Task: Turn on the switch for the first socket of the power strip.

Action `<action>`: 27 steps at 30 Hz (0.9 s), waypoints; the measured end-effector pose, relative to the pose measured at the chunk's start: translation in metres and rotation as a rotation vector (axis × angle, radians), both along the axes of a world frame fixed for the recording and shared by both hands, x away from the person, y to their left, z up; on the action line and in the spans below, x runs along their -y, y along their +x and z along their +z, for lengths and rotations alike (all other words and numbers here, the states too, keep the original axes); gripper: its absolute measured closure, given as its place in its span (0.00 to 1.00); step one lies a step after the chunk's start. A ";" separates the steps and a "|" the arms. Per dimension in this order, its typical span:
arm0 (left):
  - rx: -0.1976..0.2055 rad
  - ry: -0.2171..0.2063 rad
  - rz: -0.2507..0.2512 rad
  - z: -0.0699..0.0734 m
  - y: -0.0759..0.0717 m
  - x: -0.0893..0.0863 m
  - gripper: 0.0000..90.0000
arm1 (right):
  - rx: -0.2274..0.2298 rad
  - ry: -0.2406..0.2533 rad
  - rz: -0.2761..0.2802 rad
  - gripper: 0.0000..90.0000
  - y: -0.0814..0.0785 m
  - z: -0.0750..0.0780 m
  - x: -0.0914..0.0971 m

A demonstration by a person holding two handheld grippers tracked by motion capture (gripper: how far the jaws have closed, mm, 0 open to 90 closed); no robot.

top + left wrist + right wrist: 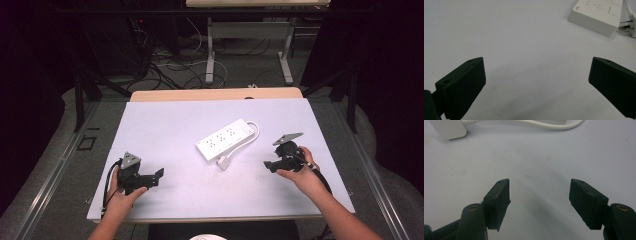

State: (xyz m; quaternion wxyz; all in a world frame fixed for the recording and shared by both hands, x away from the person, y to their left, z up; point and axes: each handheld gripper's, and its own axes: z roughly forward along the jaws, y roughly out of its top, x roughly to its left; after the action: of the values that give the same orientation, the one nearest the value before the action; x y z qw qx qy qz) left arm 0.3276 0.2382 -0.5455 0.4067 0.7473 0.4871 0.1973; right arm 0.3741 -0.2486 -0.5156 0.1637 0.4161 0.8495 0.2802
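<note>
A white power strip (226,139) lies at an angle near the centre of the high view on a pale table surface (170,125), its white cord (254,131) looping round its upper right end and its plug (223,162) resting just below its lower edge. The left gripper (159,176) sits at lower left of that view, held in the person's left hand (120,192), jaws spread wide and holding nothing; in the left gripper view the strip's corner (596,15) and the plug's pins (627,27) show at upper right, well apart from the jaws, with bare surface between. The right gripper (269,166) sits at right of centre, held in the right hand (302,172), jaws also parted and empty; in the right gripper view the plug (449,128) lies at upper left and the cord (544,125) runs along the top edge, clear of both jaws. At the top of the high view a floor with cables (170,65) and metal table legs (210,55) shows beyond the table.
</note>
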 end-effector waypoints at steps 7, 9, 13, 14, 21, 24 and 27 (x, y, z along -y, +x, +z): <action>0.000 0.000 0.000 0.000 0.000 0.000 0.01 | -0.049 -0.005 -0.009 0.36 0.007 0.005 0.000; -0.002 0.002 0.000 0.000 0.000 0.000 0.01 | -0.063 -0.005 -0.014 0.36 0.010 0.006 0.001; -0.003 0.006 -0.004 0.000 0.001 -0.001 0.01 | -0.089 -0.006 -0.012 0.35 0.015 0.009 0.002; -0.005 0.007 -0.003 0.000 0.001 -0.001 0.01 | -0.100 -0.001 -0.020 0.35 0.016 0.009 0.001; -0.008 0.005 -0.001 -0.001 0.001 0.000 0.01 | -0.133 -0.010 -0.017 0.35 0.025 0.016 0.004; -0.004 0.003 0.001 -0.001 0.001 0.000 0.01 | -0.131 -0.023 -0.020 0.35 0.029 0.019 0.004; -0.005 0.003 0.001 -0.001 0.001 0.000 0.01 | -0.126 -0.033 -0.011 0.35 0.032 0.022 0.005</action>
State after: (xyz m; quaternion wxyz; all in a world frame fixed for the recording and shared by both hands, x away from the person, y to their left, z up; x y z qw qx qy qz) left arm 0.3286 0.2383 -0.5466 0.4041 0.7482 0.4881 0.1965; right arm 0.4063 -0.2537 -0.4936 0.1181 0.4348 0.8603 0.2386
